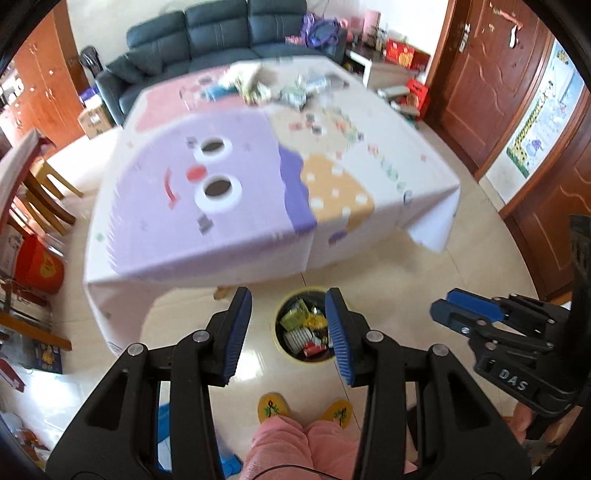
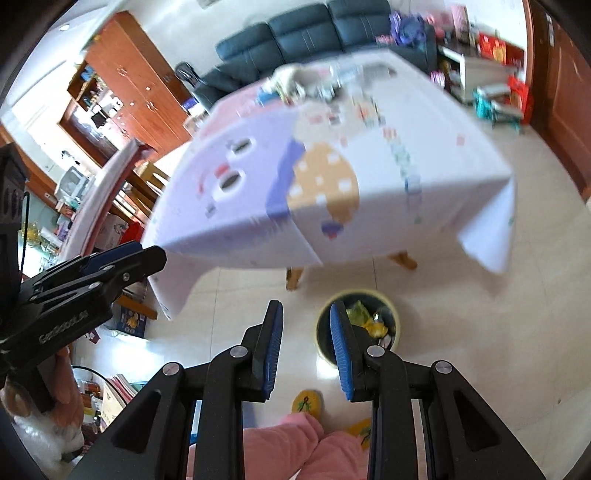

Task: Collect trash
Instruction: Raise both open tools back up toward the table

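The left hand-held gripper [image 1: 290, 332] hung above the tiled floor with its blue-padded fingers spread wide and nothing between them. The right hand-held gripper [image 2: 306, 350] was likewise spread wide and empty, tilted down toward the floor. Between and just beyond their fingers stood a round trash bin [image 1: 277, 332] with a pale yellow rim, on the floor in front of the desk [image 1: 207, 206]; it already contained crumpled wrappers [image 1: 301, 326] in green, yellow, red and white. In the right wrist view the same bin [image 2: 393, 317] sat partly behind the right finger. The desk was draped in a cartoon-printed cloth of lilac, orange and white, and a blurred heap of small packets and scraps [image 1: 280, 88] lay at its far end, well apart from the bin. Below the grippers showed pink trouser legs [image 1: 295, 443] and yellow slippers [image 1: 272, 405]. A dark sofa [image 1: 221, 33] stood beyond the desk.
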